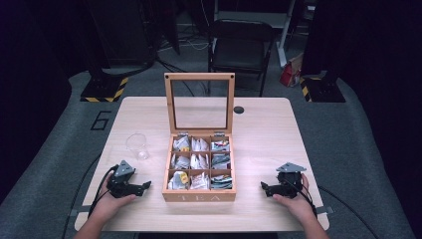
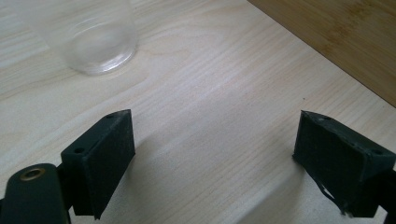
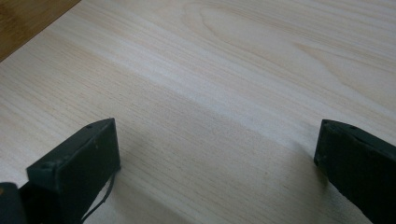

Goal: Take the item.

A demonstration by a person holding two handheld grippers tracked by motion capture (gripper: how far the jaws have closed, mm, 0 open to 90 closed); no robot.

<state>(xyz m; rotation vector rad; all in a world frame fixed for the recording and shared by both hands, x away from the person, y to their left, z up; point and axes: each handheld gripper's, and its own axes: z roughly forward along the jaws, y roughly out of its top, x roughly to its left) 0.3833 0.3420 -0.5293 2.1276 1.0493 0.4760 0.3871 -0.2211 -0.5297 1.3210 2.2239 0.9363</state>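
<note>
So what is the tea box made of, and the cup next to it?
The tea box looks like light bamboo or wood with a matte finish, since grain shows; its lid pane is see-through, glass or plastic. The cup looks like clear plastic or glass, as the table shows through it.

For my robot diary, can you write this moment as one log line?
left gripper: open, empty | right gripper: open, empty | tea box: lid up | glass: empty, upright

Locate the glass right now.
In the high view the glass stands on the table, left of the tea box and just beyond the left gripper; in the left gripper view it sits at upper left.
</note>
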